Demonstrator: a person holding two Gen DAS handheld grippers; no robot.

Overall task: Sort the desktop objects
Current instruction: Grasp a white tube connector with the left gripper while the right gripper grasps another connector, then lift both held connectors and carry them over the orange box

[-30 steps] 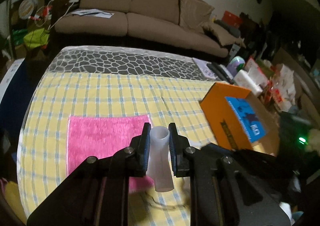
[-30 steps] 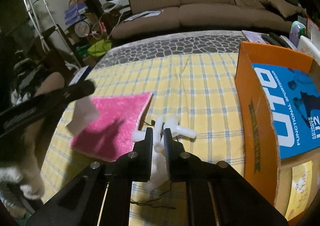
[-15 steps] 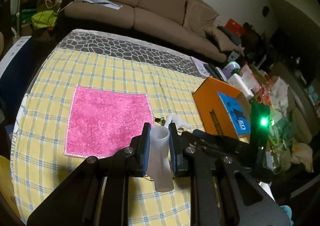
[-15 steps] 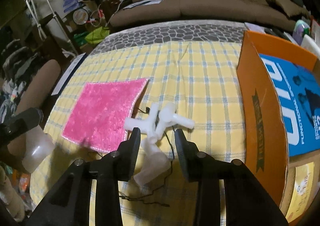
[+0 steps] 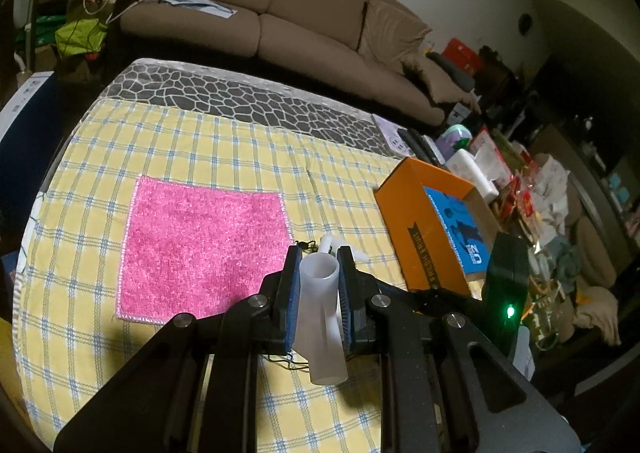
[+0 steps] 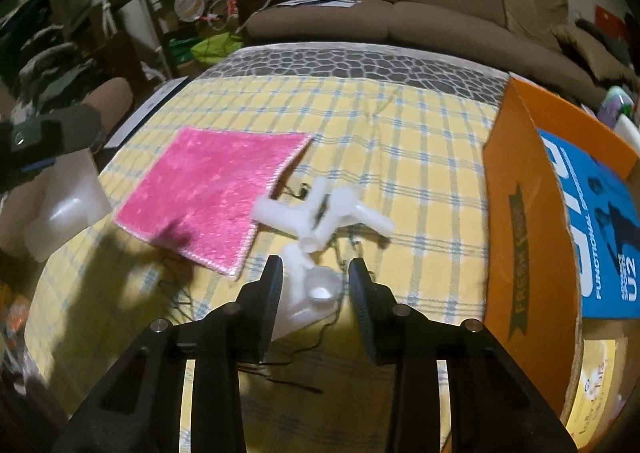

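Left wrist view. Left gripper (image 5: 319,265) clamped on a translucent white tube fitting (image 5: 321,317), blue pads pressing both sides, open round mouth facing up and forward, lower end jutting below the fingers. Held above a yellow checked tablecloth (image 5: 200,149). Beyond and to the left, a square pink cloth (image 5: 204,245), fuzzy pile, pale stitched edge, lying flat. Just past the fingertips, more white fittings (image 5: 332,245), mostly hidden behind the gripper and tube. To the right, an orange cardboard box (image 5: 420,237) with a blue printed sheet inside. Black device with a green light (image 5: 510,311) in front of the box's near corner. Grey cobble-pattern mat (image 5: 248,101) at the far table edge, brown sofa (image 5: 304,21) behind. Clutter at far right, too dim to sort out.

Right wrist view. Right gripper (image 6: 314,281) closing, pads not pressing yet; a stubby white fitting (image 6: 310,295) lies between them on the cloth, close to the left finger. Beyond it, a heap of smooth white plastic tee pieces (image 6: 320,213), partly overlapping, beside the pink cloth's corner. Thin black wire (image 6: 304,349) tangled under the pile. At left, blurred, the other gripper's tube.
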